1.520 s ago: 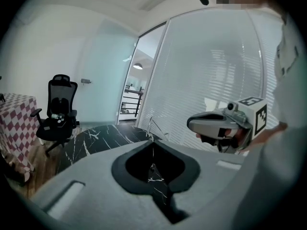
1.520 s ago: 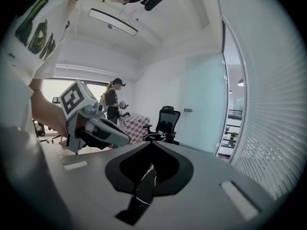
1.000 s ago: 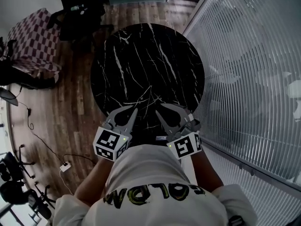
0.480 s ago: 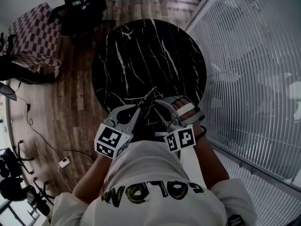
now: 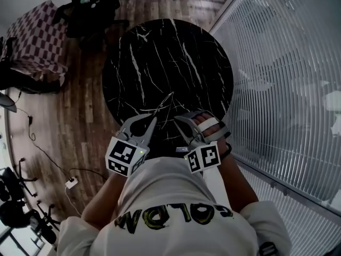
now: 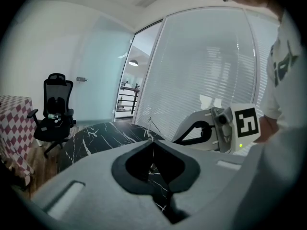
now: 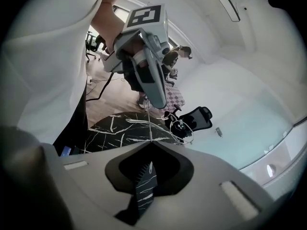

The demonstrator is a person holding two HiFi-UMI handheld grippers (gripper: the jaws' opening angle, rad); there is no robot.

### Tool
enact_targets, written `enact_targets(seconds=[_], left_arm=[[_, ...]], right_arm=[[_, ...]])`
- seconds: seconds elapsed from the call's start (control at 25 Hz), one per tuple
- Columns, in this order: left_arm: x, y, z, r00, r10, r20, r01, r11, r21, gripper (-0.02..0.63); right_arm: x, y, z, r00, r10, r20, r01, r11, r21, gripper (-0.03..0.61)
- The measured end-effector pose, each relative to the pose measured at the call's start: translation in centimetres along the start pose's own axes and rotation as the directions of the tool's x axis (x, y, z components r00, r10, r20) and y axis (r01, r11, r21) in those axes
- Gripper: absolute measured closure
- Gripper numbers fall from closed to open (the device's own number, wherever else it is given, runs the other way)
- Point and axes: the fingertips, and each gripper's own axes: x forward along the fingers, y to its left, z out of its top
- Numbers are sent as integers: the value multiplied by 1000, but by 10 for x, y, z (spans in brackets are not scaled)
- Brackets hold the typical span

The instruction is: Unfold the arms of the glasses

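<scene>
Now your left hand-held gripper [image 5: 154, 119] clamps the wire glasses [image 5: 162, 106] over the worktop [image 5: 176, 52] — the right hand-held gripper [image 5: 176, 119] has just closed on them.

table [image 5: 160, 52]: black, white veins | floor [image 5: 80, 116]: brown planks | cloth [image 5: 40, 33]: red-white checks | shirt [image 5: 170, 196]: white
</scene>
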Motion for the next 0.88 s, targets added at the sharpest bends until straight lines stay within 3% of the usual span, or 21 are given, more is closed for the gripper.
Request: enact_targets(seconds=[0.4, 0.88], left_arm=[[6, 11, 6, 999, 36, 41, -35, 999, -22, 611], [14, 18, 8, 995, 65, 74, -61, 997, -54, 611]], right_arm=[[-1, 11, 0, 1000, -21, -21, 24, 989, 144, 574], [1, 23, 2, 999, -26, -29, 34, 952, 305, 574]])
